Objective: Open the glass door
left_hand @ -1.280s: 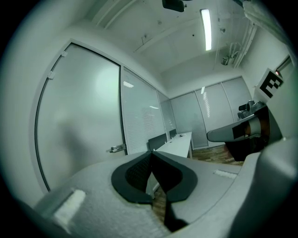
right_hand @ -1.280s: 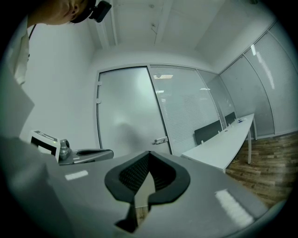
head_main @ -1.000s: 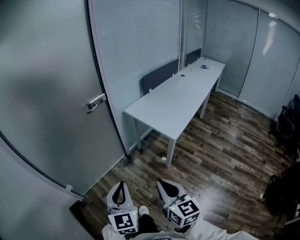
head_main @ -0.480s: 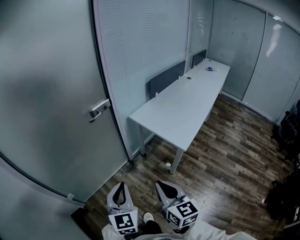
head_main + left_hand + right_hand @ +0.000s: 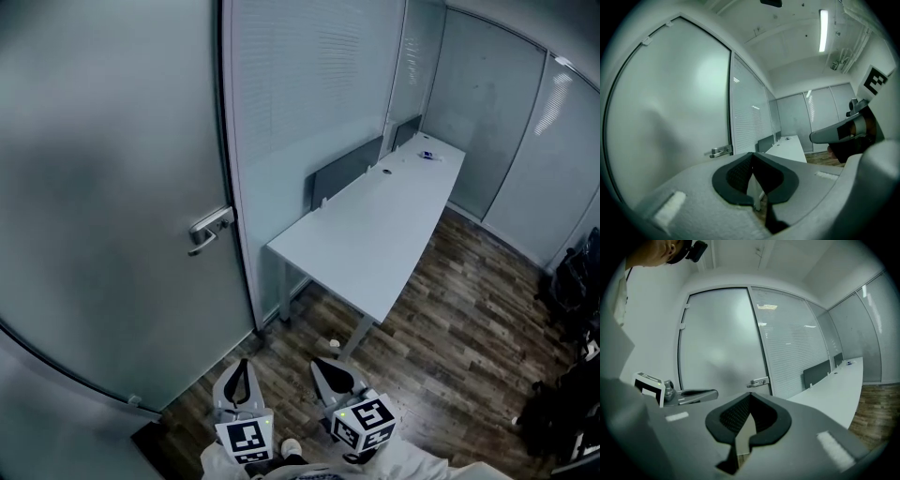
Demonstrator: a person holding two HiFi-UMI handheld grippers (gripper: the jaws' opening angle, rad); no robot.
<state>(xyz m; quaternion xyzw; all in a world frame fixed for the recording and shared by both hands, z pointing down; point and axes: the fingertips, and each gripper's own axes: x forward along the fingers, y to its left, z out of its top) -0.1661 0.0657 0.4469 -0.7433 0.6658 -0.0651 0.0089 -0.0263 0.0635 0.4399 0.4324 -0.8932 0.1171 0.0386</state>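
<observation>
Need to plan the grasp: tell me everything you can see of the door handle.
The door handle is a silvery, metal-looking lever mounted near the right edge of the frosted glass door. It lies level, its free end pointing left, away from that edge. The door looks shut. Nothing touches the handle.

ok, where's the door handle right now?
Head view: the door handle sits left of centre on the glass door, near its right edge, left of the white desk.
</observation>
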